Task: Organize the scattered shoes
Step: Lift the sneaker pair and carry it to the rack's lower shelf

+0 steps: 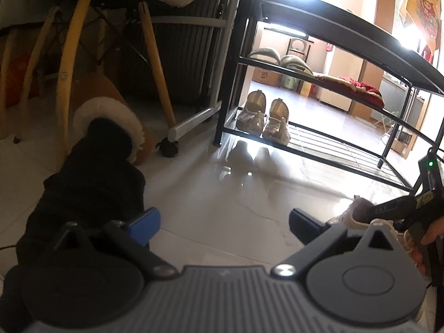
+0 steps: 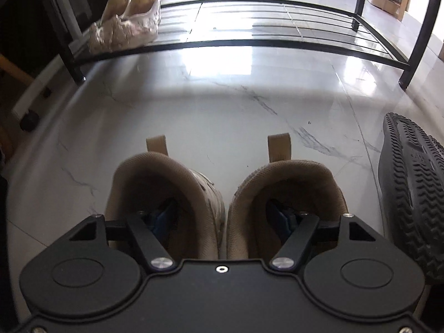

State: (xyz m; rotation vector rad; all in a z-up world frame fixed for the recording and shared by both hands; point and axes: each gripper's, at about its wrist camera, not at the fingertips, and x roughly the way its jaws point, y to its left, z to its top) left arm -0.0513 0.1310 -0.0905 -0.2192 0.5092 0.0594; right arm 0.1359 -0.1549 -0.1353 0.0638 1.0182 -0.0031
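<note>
- You have a pair of tan sneakers (image 2: 224, 202) standing side by side on the marble floor (image 2: 222, 111), just below your right gripper (image 2: 224, 216). Their heel tabs face the shoe rack (image 2: 249, 44), so the long axes run from you toward it, with the toes hidden under the tool.
- Your right gripper has one blue finger (image 2: 162, 217) down inside each shoe opening, with the two inner collar walls between the fingers. I cannot tell whether the pads press on those walls.
- Your left gripper (image 1: 223, 223) hangs spread over bare floor, with nothing between its blue pads (image 1: 145, 222).
- Counted: two tan sneakers at your right tool; two pale flat shoes (image 2: 127, 19) on the left end of the rack's bottom shelf, toes toward you; one dark shoe (image 2: 410, 194) tipped with its ridged sole showing, just right of the sneakers; one fur-lined brown boot (image 1: 111, 122) by the chair legs (image 1: 155, 55).
- On the rack's middle shelf sit two grey-green slippers (image 1: 277, 58) and a red fuzzy pair (image 1: 358, 86).
- Between the sneakers and the rack the floor is open; the rest of the bottom shelf right of the flats is bare wire.
- A black garment (image 1: 91, 183) lies left of your left tool, in front of the boot.
</note>
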